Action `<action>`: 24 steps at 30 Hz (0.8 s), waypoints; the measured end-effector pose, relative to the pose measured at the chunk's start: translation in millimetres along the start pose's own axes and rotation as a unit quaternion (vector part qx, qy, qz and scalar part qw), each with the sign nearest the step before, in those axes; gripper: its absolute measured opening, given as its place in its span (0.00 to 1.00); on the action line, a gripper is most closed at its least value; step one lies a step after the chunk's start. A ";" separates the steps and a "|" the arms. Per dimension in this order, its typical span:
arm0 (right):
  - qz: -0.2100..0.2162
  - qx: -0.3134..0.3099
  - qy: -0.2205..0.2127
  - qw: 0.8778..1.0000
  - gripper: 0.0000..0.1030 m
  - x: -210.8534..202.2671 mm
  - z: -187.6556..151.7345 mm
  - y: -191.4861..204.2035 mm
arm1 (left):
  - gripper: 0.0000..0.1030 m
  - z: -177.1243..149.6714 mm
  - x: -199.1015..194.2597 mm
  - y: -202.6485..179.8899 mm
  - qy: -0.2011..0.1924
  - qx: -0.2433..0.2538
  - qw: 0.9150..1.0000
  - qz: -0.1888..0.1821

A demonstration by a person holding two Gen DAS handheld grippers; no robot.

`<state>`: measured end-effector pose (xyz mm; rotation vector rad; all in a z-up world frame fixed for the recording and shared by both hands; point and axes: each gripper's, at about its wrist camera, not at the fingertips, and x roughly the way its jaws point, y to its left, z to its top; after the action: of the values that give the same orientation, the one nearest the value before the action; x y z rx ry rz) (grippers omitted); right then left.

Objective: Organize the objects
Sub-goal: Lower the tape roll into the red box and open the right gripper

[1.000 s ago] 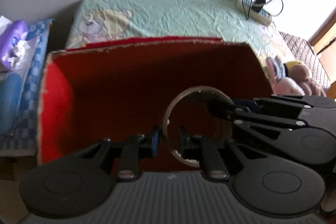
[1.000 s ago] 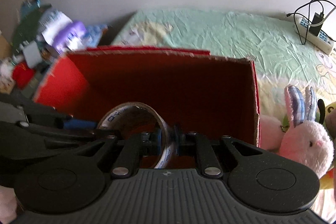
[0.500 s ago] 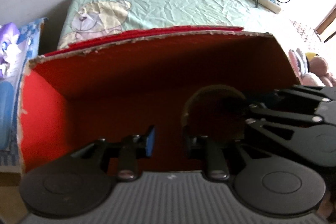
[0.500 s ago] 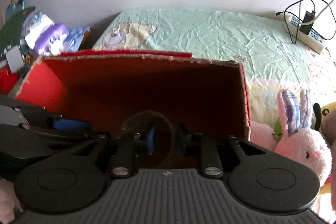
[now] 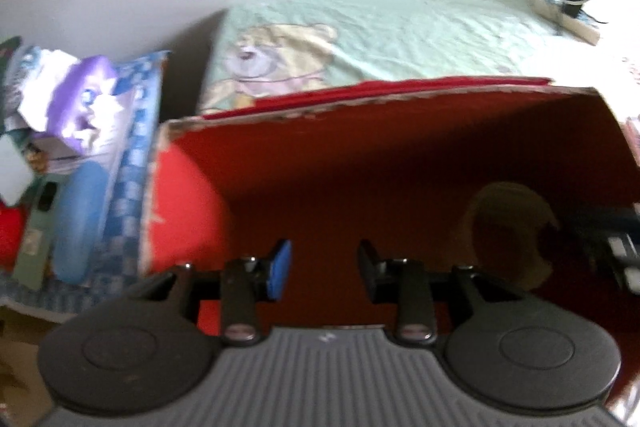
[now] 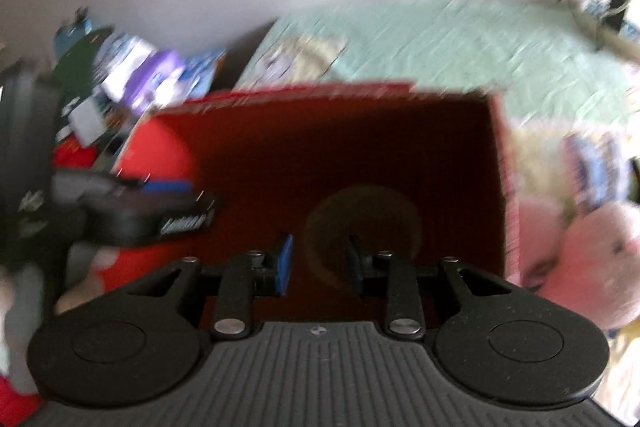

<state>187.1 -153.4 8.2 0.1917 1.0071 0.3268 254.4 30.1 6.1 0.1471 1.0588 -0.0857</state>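
Bed [image 5: 420,27] with a green sheet fills the far side, and a red box [image 5: 320,163] sits open on its near part, a pink plush [image 6: 580,251] just right of it. Tape roll [image 6: 360,223] lies in the box's dark bottom, toward the right. Both tools have just been opening: left tool [image 5: 322,265] released over bare box floor, right tool [image 6: 318,259] released above the roll, pads apart from it.
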 end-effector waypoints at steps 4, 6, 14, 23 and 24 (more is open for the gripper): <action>0.012 -0.015 0.040 0.999 0.30 18.5 -4.1 14.3 | 0.36 -1.5 5.8 3.6 0.003 -0.002 0.999 0.034; 0.012 -0.011 0.046 0.999 0.30 28.3 -2.6 18.0 | 0.37 -1.9 6.6 4.4 0.005 -0.004 0.999 0.034; -0.025 0.056 0.046 0.997 0.30 44.4 4.0 5.3 | 0.42 -2.4 10.2 2.1 0.011 -0.001 0.999 0.040; -0.053 0.095 0.021 0.994 0.24 48.8 8.1 -8.8 | 0.42 -1.6 13.4 -2.3 0.018 0.010 0.999 0.047; -0.051 0.096 0.021 0.994 0.24 48.7 8.1 -10.3 | 0.42 -1.6 13.7 -2.6 0.018 0.011 0.999 0.049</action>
<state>219.7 -145.8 -29.5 0.3081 1.0862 0.1408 259.4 27.7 -6.8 0.2206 1.0848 -0.0069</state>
